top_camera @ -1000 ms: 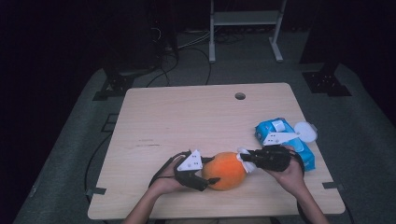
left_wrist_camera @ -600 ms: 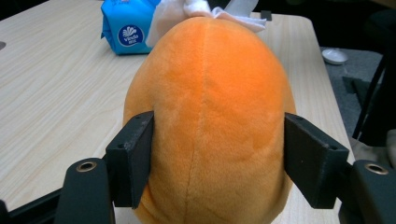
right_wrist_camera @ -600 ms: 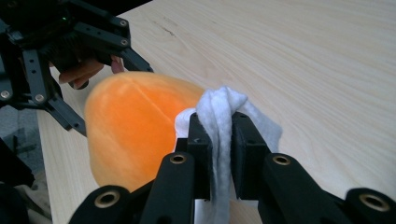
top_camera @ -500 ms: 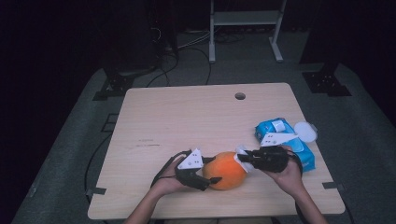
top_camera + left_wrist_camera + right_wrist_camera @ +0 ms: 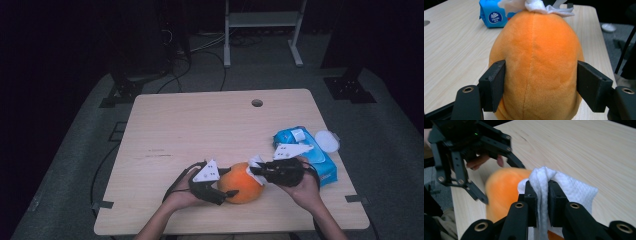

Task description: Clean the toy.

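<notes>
Orange plush toy (image 5: 242, 182) lies on the counter (image 5: 200, 125) near its front edge, between the two tools. Work in hand: wiping the plush with a white wipe (image 5: 544, 185).

Left hand-held gripper (image 5: 210, 181): jaws clamped on either flank of the plush, as the left gripper view shows, with the black pads pressing into the fabric. Judged purpose: bracing a soft, round thing so it does not roll or slide under the rubbing.

Right hand-held gripper (image 5: 258, 170): jaws closed tight on a bunched fold of the wipe, the loose cloth spilling to one side. In the left gripper view the wipe sits on the far upper end of the plush, touching it. Pinching a fold probably gives a firm pad to rub with.

Pose: both forearms enter from the near edge, the hands angled inward toward each other. The left hand (image 5: 182, 195) sits low beside the plush; the right hand (image 5: 302, 182) comes in from the other side, tool pointed at the toy's top.

Blue wipe pack (image 5: 305, 150) lies just beyond the right hand, near the right edge, with a white lid (image 5: 327, 140) beside it; handy for a fresh sheet.
</notes>
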